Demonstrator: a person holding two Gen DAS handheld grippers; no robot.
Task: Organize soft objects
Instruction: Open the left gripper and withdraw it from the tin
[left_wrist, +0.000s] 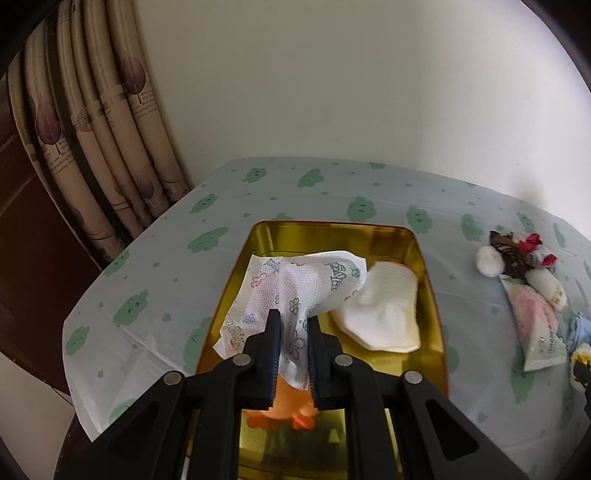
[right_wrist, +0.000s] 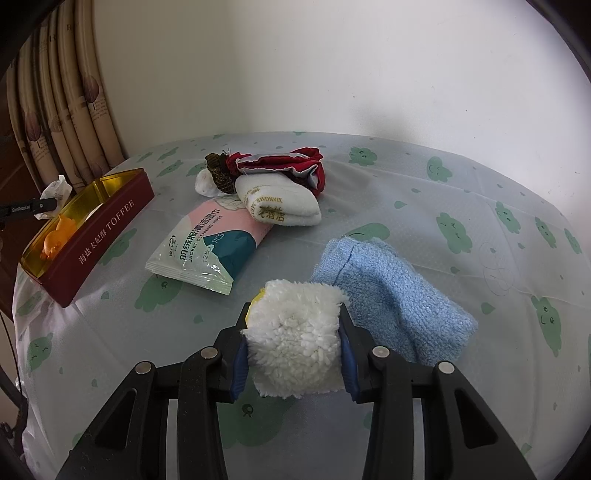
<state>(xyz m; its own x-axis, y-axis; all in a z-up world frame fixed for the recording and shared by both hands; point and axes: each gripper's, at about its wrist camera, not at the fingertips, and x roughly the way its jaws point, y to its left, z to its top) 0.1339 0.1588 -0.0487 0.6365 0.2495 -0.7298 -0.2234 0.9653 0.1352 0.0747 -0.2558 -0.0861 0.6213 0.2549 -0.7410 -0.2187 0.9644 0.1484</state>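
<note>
Tissue (left_wrist: 291, 295), printed with flowers, hangs over the gold tin (left_wrist: 430, 291), pinched in the narrow jaws of the left gripper (left_wrist: 293, 321). Right gripper (right_wrist: 295, 325) clamps a white fluffy cloth (right_wrist: 295, 343) beside the blue towel (right_wrist: 391, 295).

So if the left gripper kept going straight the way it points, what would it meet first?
Probably the gold floor of the toffee tin. The left gripper, shut on the printed tissue, points down into the tin. The folded white cloth lies just right of that line, though depth is hard to judge.
</note>
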